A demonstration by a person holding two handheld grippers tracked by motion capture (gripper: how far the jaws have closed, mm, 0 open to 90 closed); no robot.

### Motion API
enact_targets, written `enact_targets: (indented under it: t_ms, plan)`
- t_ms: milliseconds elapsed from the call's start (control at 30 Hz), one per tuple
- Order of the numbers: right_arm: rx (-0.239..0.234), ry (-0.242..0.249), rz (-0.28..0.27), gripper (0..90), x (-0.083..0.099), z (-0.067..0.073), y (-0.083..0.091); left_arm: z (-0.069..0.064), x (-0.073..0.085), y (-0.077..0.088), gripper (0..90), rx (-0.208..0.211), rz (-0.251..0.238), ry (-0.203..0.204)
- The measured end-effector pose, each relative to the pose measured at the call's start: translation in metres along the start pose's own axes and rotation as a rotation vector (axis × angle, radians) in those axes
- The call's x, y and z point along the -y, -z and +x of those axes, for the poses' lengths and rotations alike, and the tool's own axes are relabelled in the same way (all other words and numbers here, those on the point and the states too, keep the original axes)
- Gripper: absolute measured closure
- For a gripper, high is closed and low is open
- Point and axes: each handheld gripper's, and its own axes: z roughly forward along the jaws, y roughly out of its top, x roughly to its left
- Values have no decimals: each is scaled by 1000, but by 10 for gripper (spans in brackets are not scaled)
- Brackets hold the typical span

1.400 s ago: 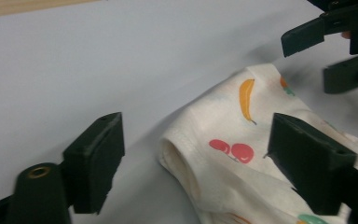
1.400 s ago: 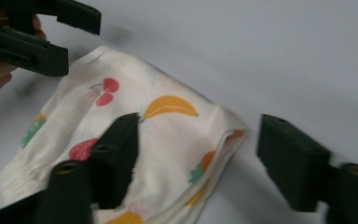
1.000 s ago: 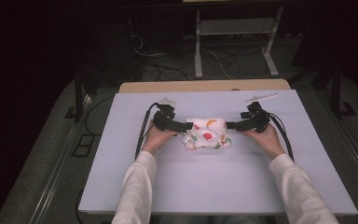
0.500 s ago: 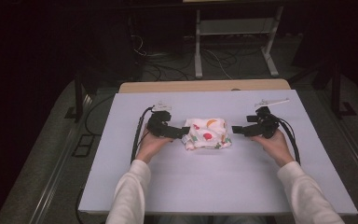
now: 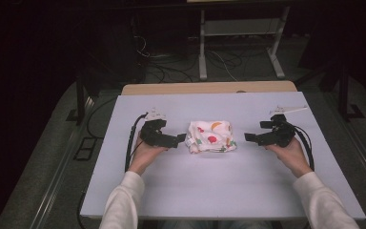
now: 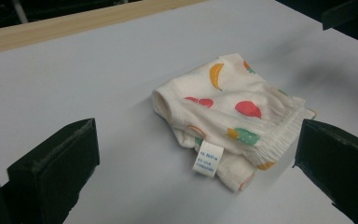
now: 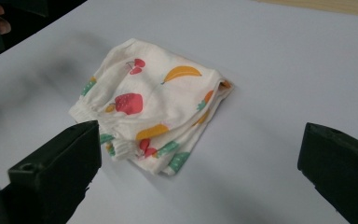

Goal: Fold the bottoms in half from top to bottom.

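A folded fruit-print cloth (image 5: 211,136) lies midway across my desk (image 5: 219,191), nearer its far edge. My left tool (image 5: 180,139) sits just beside the cloth's left side, my right tool (image 5: 249,138) a little apart on its right, neither touching it.

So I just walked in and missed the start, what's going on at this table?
A person in white sleeves holds a black two-jaw gripper in each hand over a pale lavender table top. A small folded white cloth printed with fruit lies at the middle of it, a white label showing at one edge. The left gripper sits just beside the cloth's left edge, and the right gripper is a little off to its right. Both have open jaws and hold nothing.
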Motion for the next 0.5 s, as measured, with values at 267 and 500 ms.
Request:
enact_targets:
  t_ms: [267,500]
  plan:
    - [6,-7,-6,0,10,3,16,3,13,19,0,-18,-14,5]
    - [20,-5,-13,0,22,7,26,0,22,33,0,-24,-28,-6]
